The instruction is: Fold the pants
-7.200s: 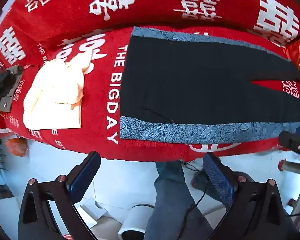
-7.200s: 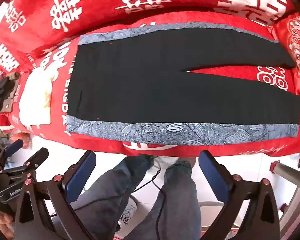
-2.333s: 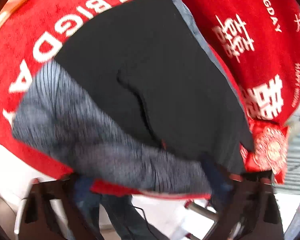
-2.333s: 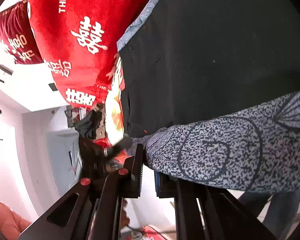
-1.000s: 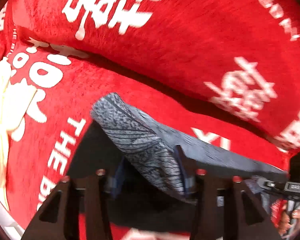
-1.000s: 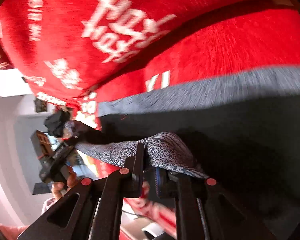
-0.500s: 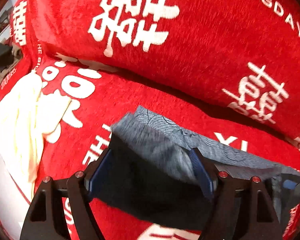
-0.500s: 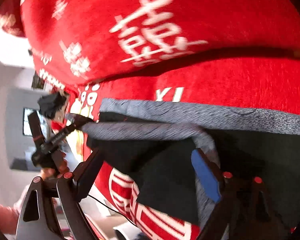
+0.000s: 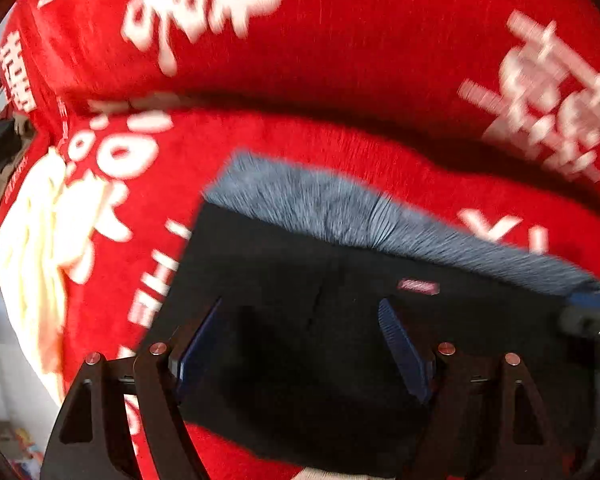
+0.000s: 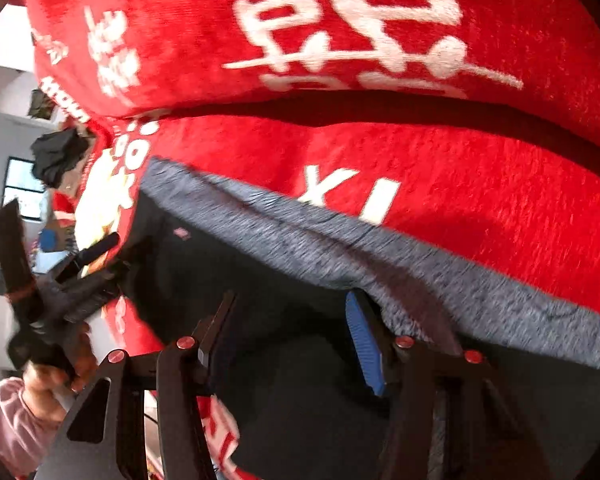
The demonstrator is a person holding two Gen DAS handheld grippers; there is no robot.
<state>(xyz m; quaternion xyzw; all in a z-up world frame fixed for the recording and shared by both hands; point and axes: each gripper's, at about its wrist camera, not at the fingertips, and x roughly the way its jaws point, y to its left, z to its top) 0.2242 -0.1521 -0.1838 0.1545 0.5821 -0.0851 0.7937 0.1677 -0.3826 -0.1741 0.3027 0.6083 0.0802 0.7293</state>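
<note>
Both grippers spread wide over the pants — nothing held.

The left gripper is seen with blue-padded jaws parted, empty, above the black fabric pants with the grey patterned side stripe. The right gripper is likewise parted and empty, its blue pad near the grey stripe; contact cannot be told. The pants are laid on the red plush sofa cover with white lettering, stripe along the far edge. A cream-coloured folded cloth is noted beside the pants — apart from them.
</note>
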